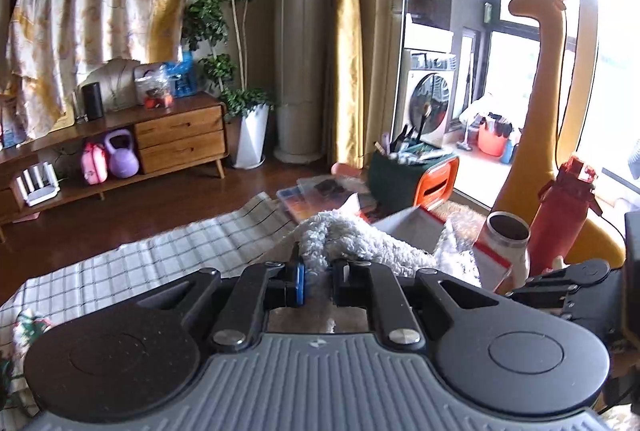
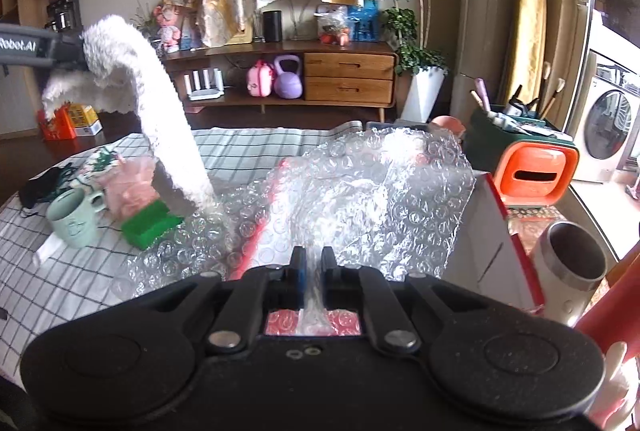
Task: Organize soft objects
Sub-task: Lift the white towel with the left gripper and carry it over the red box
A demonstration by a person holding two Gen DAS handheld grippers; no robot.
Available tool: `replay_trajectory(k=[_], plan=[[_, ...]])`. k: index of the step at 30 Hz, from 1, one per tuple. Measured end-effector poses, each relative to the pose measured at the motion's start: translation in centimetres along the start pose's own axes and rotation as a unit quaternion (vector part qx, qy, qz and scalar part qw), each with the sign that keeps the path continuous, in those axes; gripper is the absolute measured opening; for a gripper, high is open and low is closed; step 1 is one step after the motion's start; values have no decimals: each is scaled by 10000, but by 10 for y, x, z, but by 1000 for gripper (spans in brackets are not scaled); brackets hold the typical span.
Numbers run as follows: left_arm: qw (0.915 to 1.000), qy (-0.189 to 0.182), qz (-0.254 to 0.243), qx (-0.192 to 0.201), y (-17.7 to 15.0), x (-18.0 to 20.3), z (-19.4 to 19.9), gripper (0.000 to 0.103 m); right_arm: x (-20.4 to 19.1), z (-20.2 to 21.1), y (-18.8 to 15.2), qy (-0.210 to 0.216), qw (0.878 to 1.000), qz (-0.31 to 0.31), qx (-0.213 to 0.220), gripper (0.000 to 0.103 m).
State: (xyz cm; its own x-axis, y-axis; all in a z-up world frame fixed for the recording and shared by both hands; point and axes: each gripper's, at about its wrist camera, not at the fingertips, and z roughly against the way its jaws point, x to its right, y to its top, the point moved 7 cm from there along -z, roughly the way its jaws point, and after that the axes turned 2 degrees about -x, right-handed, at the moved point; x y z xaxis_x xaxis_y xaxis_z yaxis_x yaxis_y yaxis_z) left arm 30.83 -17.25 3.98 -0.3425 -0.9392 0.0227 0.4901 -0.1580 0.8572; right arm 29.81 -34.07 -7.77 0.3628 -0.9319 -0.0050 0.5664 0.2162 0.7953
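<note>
The left gripper (image 1: 320,273) pinches a fluffy white cloth (image 1: 352,239) between its nearly closed jaws, the pile bunching over the fingertips. In the right wrist view the same cloth (image 2: 160,111) hangs in a long shaggy band from the left gripper (image 2: 68,49), raised at the far left, down to the checked tablecloth (image 2: 248,147). Partial white lettering on that gripper's arm reads "Robot.AI".

The right gripper (image 2: 314,263) holds its jaws shut on a sheet of clear bubble wrap (image 2: 360,191), which spreads crumpled across the middle of the table and partly covers a red-edged white box (image 2: 496,231).

Near the table's left edge stand a mint green mug (image 2: 72,223), a green box (image 2: 150,225), a pink bundle (image 2: 128,183) and a dark cloth (image 2: 40,187). At the right edge sit an open steel tumbler (image 2: 572,259) and, in the left wrist view, a red bottle (image 1: 564,215). Toward the far right corner an orange and green organiser (image 2: 532,171) holds brushes.

The far left stretch of the tablecloth lies bare. Beyond the table, open wooden floor (image 1: 160,207) runs to a wooden sideboard (image 2: 348,71), where a purple kettlebell (image 2: 287,79) is tucked.
</note>
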Motion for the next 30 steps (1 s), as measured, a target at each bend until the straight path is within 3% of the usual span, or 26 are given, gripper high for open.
replay_trajectory(k=[6, 12, 18, 23, 30], plan=[[9994, -247, -78, 223, 31, 31, -30, 12, 26, -16, 13, -233, 9997, -14, 19, 7], [9986, -482, -66, 194, 37, 57, -71, 12, 50, -37, 22, -473, 9989, -16, -47, 7], [9965, -706, 282, -343, 17, 55, -128, 12, 63, -65, 14, -523, 9983, -81, -246, 9], [9946, -634, 343, -743, -6, 50, -167, 12, 65, -91, 4, -576, 9975, -22, -404, 9], [9896, -624, 110, -1289, -38, 63, -205, 12, 61, -121, -11, -421, 9966, -47, -710, 9]])
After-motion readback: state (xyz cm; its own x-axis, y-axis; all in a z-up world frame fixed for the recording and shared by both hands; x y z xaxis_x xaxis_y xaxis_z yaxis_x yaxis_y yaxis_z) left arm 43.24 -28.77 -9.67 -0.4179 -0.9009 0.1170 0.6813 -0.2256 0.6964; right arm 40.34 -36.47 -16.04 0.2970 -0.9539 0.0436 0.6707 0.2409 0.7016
